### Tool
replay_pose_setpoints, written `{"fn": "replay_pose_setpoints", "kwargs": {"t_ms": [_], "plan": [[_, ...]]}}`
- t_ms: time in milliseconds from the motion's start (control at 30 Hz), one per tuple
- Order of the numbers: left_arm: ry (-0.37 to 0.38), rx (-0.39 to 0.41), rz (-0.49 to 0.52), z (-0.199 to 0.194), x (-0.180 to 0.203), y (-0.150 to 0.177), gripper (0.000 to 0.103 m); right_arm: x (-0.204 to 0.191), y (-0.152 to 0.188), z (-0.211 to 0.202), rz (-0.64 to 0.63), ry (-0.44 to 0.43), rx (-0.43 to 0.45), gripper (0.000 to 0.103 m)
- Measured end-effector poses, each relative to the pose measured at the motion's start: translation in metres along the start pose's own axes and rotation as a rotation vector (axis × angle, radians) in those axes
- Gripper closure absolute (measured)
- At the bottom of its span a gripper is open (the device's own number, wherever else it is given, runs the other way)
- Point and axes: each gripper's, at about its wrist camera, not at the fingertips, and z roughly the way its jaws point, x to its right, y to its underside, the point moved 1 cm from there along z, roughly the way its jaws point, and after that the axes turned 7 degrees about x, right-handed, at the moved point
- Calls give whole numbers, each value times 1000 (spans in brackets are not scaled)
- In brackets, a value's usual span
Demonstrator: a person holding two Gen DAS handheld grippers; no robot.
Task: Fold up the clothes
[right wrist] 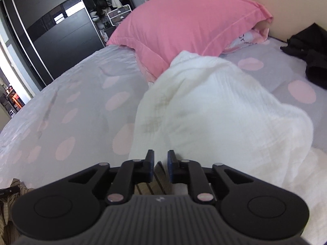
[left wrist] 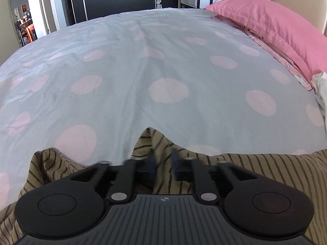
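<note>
Left wrist view showed the left hand-held gripper (left wrist: pixel 163 163) low over a tan striped garment (left wrist: pixel 265 171) that lay crumpled along the near edge of the bed (left wrist: pixel 163 61), on its grey spotted cover. Its fingers were blurred and stood partly apart, with a raised peak of the striped cloth between them; I could not tell whether the pads pressed on it. From the right wrist, the right hand-held gripper (right wrist: pixel 160 166) had its jaws a narrow way apart, a strip of the same striped cloth showing in the gap but not clearly pinched. Just beyond it lay a heap of white fabric (right wrist: pixel 214 106), resting against a pink pillow (right wrist: pixel 184 26), and a black garment (right wrist: pixel 310 61) sat well apart near the headboard.

To my eye the fold had barely begun: both grippers were finding an edge of the striped piece. The next move would call for a firm pinch on each side, then lifting and spreading the cloth flat on the bed.
</note>
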Motion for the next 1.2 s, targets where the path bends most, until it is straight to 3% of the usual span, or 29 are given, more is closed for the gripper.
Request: {"fn": "replay_pose_setpoints", "kwargs": {"t_ms": [133, 233, 400, 600, 667, 700, 733, 933, 1200], "plan": [[8, 51, 18, -31, 3, 5, 57, 5, 0, -28, -12, -22, -9, 78], [30, 62, 35, -55, 7, 12, 56, 9, 9, -49, -26, -30, -45, 73], [76, 13, 47, -85, 19, 34, 55, 8, 34, -76, -22, -39, -142, 69], [93, -48, 17, -107, 31, 63, 55, 7, 64, -77, -21, -33, -248, 66], [108, -63, -20, -113, 33, 71, 55, 7, 73, -72, 22, -59, -271, 72], [113, -69, -28, -116, 35, 74, 55, 5, 77, -71, 35, -68, -278, 91], [118, -75, -35, -119, 37, 77, 55, 3, 79, -71, 48, -71, -282, 99], [127, -71, -33, -137, 45, 79, 55, -25, 65, -87, 33, -70, -192, 99], [115, -71, -7, -137, 50, 75, 55, -114, 80, -98, -157, -239, -143, 99]]}}
